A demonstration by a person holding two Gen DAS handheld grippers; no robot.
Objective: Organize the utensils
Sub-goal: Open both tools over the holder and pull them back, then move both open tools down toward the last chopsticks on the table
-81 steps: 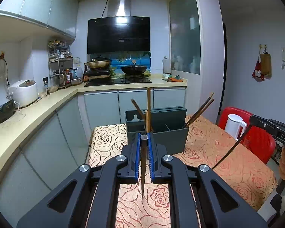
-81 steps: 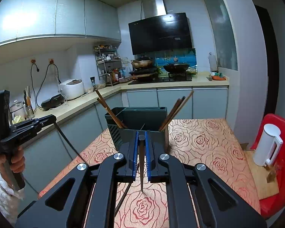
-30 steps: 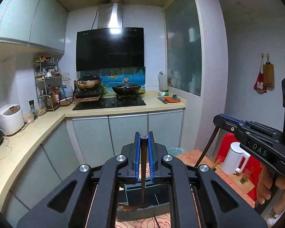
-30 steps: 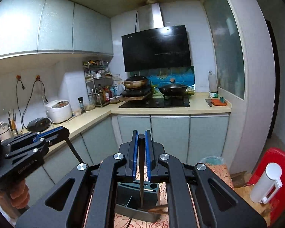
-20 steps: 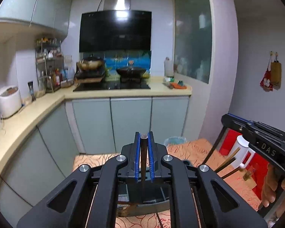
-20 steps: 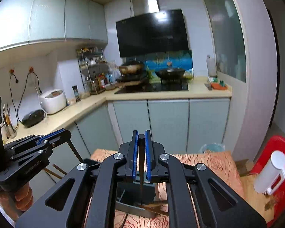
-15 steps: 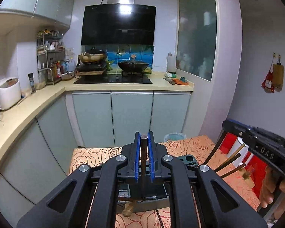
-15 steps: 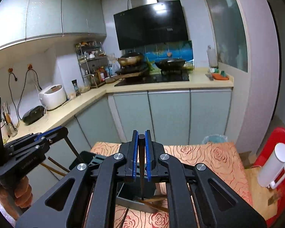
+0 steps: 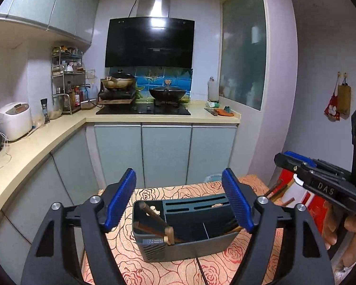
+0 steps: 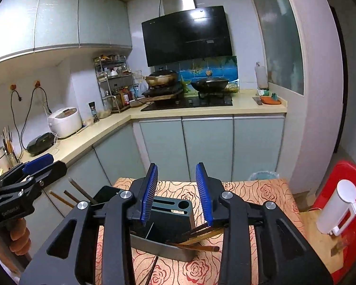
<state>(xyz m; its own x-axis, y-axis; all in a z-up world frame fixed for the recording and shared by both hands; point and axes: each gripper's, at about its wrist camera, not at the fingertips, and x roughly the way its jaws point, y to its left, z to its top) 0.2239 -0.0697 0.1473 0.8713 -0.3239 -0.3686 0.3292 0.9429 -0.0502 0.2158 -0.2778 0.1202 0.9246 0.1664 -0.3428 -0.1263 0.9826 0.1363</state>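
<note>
A dark grey utensil holder (image 9: 189, 239) stands on the rose-patterned tablecloth (image 9: 135, 263), just below and ahead of both grippers. Brown chopsticks (image 9: 154, 220) lean in its left compartment, and more chopsticks (image 10: 201, 236) stick out of its right end. My left gripper (image 9: 179, 201) is over the holder with its jaws opening wide and nothing between the blue pads. In the right wrist view my right gripper (image 10: 176, 194) is also over the holder (image 10: 163, 228), jaws opening, with nothing between them. One dark chopstick (image 10: 152, 270) lies on the cloth in front of the holder.
A white kettle (image 10: 337, 211) stands on a red chair (image 10: 351, 173) right of the table. Grey cabinets and a beige counter (image 9: 35, 137) run along the left and back. A hand (image 10: 19, 237) holds the left gripper (image 10: 52, 163); the right gripper (image 9: 287, 159) is at the right.
Both grippers were shut on a thin dark chopstick; now their jaws are apart and the chopsticks are gone from between them. Both have sunk toward the holder.
</note>
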